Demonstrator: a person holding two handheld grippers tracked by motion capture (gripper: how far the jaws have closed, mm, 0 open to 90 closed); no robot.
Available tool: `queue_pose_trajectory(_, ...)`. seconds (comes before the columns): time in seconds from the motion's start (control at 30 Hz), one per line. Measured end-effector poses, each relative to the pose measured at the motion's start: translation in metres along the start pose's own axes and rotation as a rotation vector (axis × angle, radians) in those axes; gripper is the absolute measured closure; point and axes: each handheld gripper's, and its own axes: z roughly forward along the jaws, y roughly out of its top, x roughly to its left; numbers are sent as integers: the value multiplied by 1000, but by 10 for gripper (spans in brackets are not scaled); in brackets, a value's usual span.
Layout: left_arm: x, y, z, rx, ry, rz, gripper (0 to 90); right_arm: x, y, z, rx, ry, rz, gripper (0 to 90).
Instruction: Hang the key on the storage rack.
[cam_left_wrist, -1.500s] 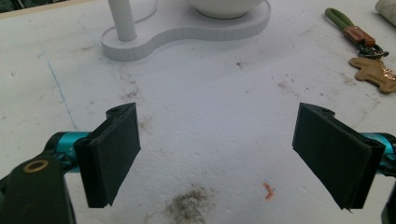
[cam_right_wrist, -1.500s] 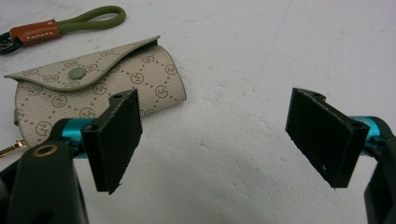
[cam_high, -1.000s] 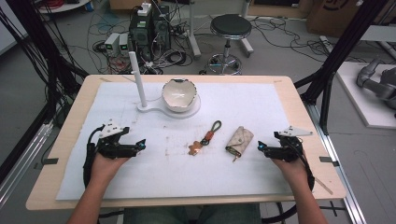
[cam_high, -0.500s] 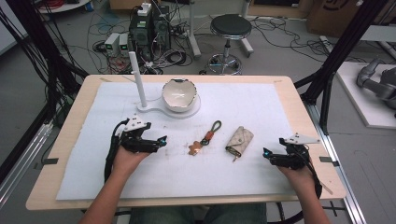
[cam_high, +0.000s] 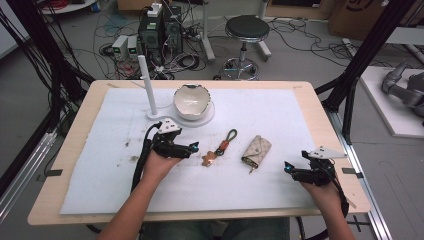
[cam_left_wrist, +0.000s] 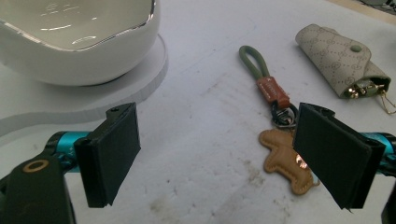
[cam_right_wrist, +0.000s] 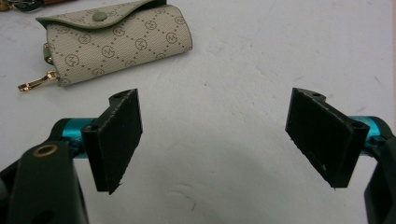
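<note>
Two grippers: both are over the white mat (cam_high: 280, 190), and neither one holds anything.
Right gripper (cam_high: 289, 167): it sits near the front right of the table, close to where it was a second ago. Its jaws are wide open, with bare mat between them.
Left gripper (cam_high: 194, 148): this is the one that moved. A second ago it was far out on the left. Now it has slid in toward the middle. Its jaws are wide open too.
Bear keychain (cam_left_wrist: 285, 158): the little brown leather bear with its green loop lies flat on the mat, just beside the left gripper. One black jaw hangs right over the bear's edge.
Beige key pouch (cam_right_wrist: 119, 39): it lies flat on the mat, past the bear and between the two grippers. A small gold clip pokes out of one end.
White bowl (cam_high: 191, 100): it sits on a white stand with a tall post, farther back.
What it means: I think the left gripper is going for the bear keychain. It looks about ready to close on it.
</note>
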Motion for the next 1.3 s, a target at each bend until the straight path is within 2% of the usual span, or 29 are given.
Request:
queue_pose_trajectory(0.17,-6,6,10,8,-12,9,149,2,1,2,9,3,-5,189)
queue_pose_trajectory(0.3,-16,14,26,19,-30,13,149,4,2,3,9,3,-11,189)
queue_pose_trajectory(0.57,-31,21,49,61,-51,29,149,5,3,3,9,9,-12,190)
queue_pose_trajectory(0.73,-40,24,65,96,-46,65,149,5,4,5,7,9,-15,189)
queue_pose_trajectory(0.93,-49,24,85,118,-38,74,149,6,6,8,8,17,-21,189)
queue_pose_trajectory(1.1,-51,22,95,139,-27,75,151,7,8,12,10,25,-26,190)
queue_pose_trajectory(1.2,-53,20,102,163,-13,108,174,8,10,14,8,30,-33,189)
queue_pose_trajectory(1.3,-52,18,107,183,-5,104,186,9,11,16,6,32,-41,190)
